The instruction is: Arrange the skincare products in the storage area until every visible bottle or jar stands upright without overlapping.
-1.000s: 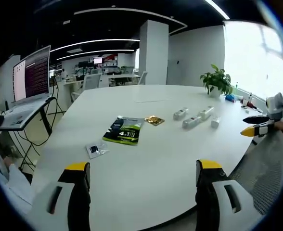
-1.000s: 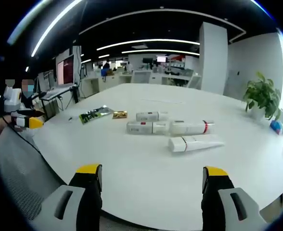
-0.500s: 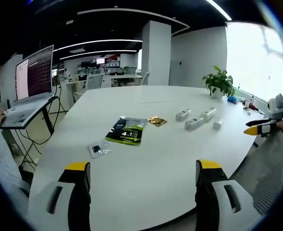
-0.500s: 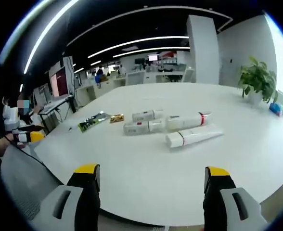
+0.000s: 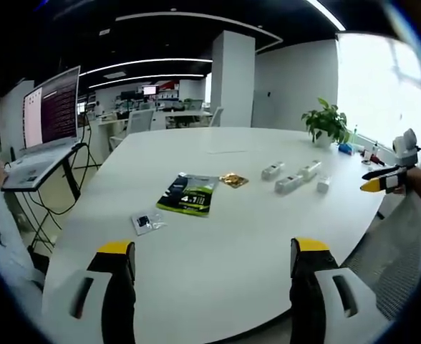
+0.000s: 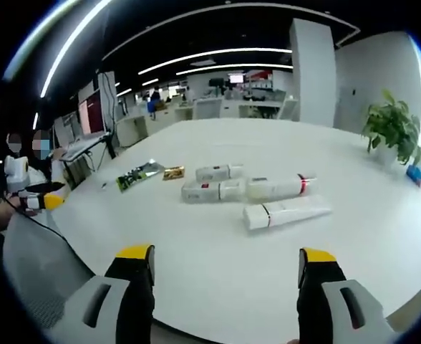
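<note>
Several white skincare tubes lie flat on the white table (image 6: 218, 236). In the right gripper view a small box-like tube (image 6: 215, 173) lies farthest, a second one (image 6: 212, 190) and a red-banded tube (image 6: 278, 188) lie in a row, and a long tube (image 6: 286, 212) lies nearest. The left gripper view has the same group (image 5: 289, 182) far off at right. My right gripper (image 6: 225, 261) is open, well short of the tubes, and also appears as the other gripper (image 5: 381, 180) beyond the table edge. My left gripper (image 5: 212, 258) is open over bare table; it appears again as the other gripper (image 6: 42, 199).
A green and black packet (image 5: 187, 194), a gold sachet (image 5: 231, 179) and a small clear packet (image 5: 144, 221) lie mid-table. A potted plant (image 5: 325, 120) stands at the far edge. A laptop on a stand (image 5: 46, 122) is at left. A mesh chair (image 6: 31, 265) sits by the table.
Both views have shifted a little with the hands. In the left gripper view the right gripper sits slightly higher. Nothing on the table has moved.
</note>
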Motion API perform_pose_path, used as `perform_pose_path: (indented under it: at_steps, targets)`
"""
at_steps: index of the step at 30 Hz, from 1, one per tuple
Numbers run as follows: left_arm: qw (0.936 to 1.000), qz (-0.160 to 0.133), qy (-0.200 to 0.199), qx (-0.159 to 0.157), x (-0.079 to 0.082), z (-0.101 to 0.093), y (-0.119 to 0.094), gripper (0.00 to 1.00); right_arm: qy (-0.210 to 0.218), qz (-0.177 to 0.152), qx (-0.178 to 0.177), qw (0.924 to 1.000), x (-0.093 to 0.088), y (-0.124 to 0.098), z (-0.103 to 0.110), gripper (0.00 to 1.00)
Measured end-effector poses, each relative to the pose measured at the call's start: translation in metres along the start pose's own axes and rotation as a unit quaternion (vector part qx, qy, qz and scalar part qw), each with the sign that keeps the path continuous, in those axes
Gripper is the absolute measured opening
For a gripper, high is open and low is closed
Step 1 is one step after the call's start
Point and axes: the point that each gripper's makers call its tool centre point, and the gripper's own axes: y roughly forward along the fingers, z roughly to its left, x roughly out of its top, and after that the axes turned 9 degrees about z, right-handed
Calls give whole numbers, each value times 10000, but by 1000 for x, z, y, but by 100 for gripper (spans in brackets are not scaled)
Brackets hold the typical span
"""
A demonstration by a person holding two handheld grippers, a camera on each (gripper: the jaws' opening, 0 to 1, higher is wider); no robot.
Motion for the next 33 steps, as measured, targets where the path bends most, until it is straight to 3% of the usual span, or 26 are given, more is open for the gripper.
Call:
perform_pose_path:
  at_steps: [8, 16, 22, 28, 33]
  targets:
    - [10000, 14, -4, -36, -1, 0, 1, 82, -125, 33, 56, 9999, 15, 8, -6, 83]
    - [9999, 91, 56, -50, -4, -1, 1, 82, -110, 231, 17, 9997, 14, 26, -18, 80]
    - [9999, 119, 44, -44, -5, -1, 1, 81, 510, 655, -99, 9965, 2, 41, -34, 75]
    - [9998, 167, 112, -65, -6, -2, 2, 79, 781, 708, -243, 9941, 7, 54, -49, 75]
    - [9997, 221, 117, -63, -7, -1, 3, 77, 1296, 798, -444, 9874, 16, 67, -67, 73]
